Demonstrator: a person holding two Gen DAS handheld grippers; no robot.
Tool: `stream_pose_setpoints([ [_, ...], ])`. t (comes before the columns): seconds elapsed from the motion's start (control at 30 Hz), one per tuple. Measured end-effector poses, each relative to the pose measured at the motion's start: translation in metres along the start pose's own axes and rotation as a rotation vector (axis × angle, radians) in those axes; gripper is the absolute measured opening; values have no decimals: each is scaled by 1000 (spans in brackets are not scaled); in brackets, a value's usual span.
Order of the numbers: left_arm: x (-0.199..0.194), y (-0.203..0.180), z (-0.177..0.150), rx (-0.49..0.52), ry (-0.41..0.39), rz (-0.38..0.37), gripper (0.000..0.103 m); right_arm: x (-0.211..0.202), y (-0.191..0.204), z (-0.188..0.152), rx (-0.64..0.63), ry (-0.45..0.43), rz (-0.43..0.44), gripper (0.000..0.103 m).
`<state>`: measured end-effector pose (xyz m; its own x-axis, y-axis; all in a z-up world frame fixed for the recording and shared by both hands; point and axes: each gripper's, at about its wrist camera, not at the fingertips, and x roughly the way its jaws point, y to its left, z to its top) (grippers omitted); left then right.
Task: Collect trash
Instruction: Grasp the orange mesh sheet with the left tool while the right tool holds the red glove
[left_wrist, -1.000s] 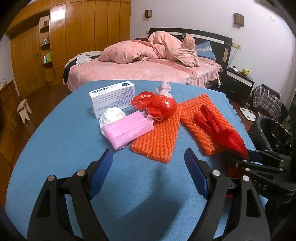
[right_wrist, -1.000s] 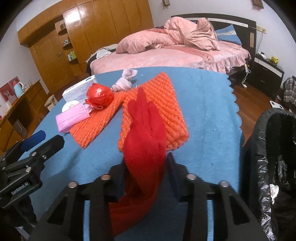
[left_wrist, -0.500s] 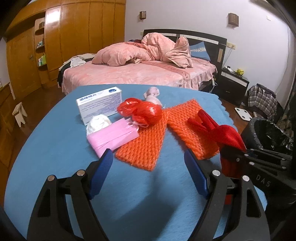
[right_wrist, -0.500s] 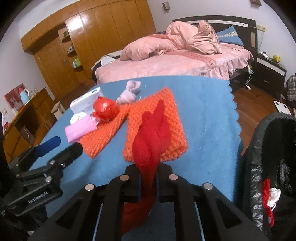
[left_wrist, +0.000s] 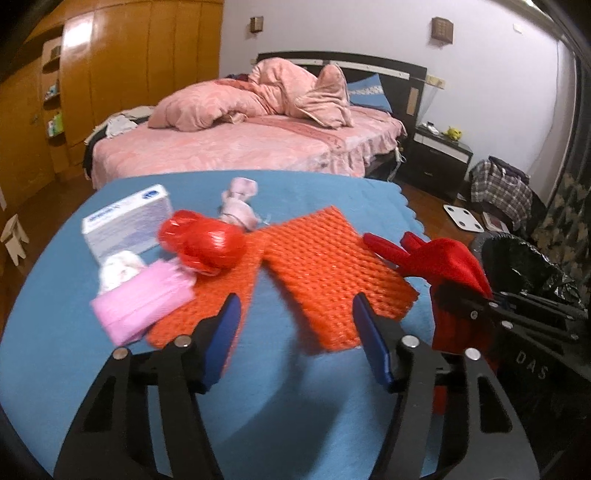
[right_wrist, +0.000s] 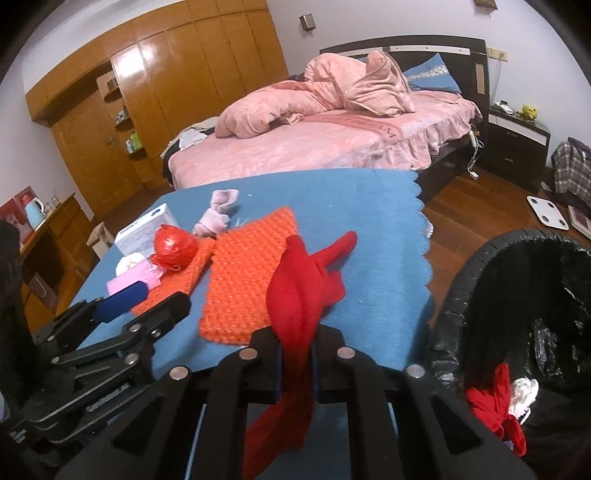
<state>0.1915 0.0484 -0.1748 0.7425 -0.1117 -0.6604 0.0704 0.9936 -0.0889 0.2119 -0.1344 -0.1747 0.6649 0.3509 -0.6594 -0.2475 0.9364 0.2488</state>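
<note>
My right gripper (right_wrist: 297, 354) is shut on a red glove (right_wrist: 299, 288) and holds it lifted above the blue table's (right_wrist: 376, 221) right edge; the glove also shows in the left wrist view (left_wrist: 443, 258). My left gripper (left_wrist: 295, 332) is open and empty, hovering over two orange mesh pads (left_wrist: 325, 266). On the table lie a red crumpled bag (left_wrist: 203, 240), a pink pack (left_wrist: 142, 306), a white wad (left_wrist: 120, 269), a white box (left_wrist: 127, 218) and a pale pink sock (left_wrist: 238, 201).
A black-lined trash bin (right_wrist: 524, 317) stands right of the table, holding red and white scraps (right_wrist: 502, 402). A pink bed (left_wrist: 240, 144) is behind, wooden wardrobes (left_wrist: 122, 74) on the left, and a nightstand (left_wrist: 439, 158) at the back right.
My right gripper closed on the red glove and lifted it off the orange pad toward the bin. My left gripper moved forward over the pads, still open.
</note>
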Motion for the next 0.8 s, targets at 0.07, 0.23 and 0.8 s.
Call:
stream_pose_setpoints([
  [0.07,8,-4,0,2,16,-8,56,1,-3,-1,5,3,-4,11],
  [0.23,26,-11,-2,3,61,-27,53,1,-9,-2,15,5,-8,11],
  [0.8,45,-22,0,-13,120,-103,13,4,-15,-5,40,17,-4,12],
])
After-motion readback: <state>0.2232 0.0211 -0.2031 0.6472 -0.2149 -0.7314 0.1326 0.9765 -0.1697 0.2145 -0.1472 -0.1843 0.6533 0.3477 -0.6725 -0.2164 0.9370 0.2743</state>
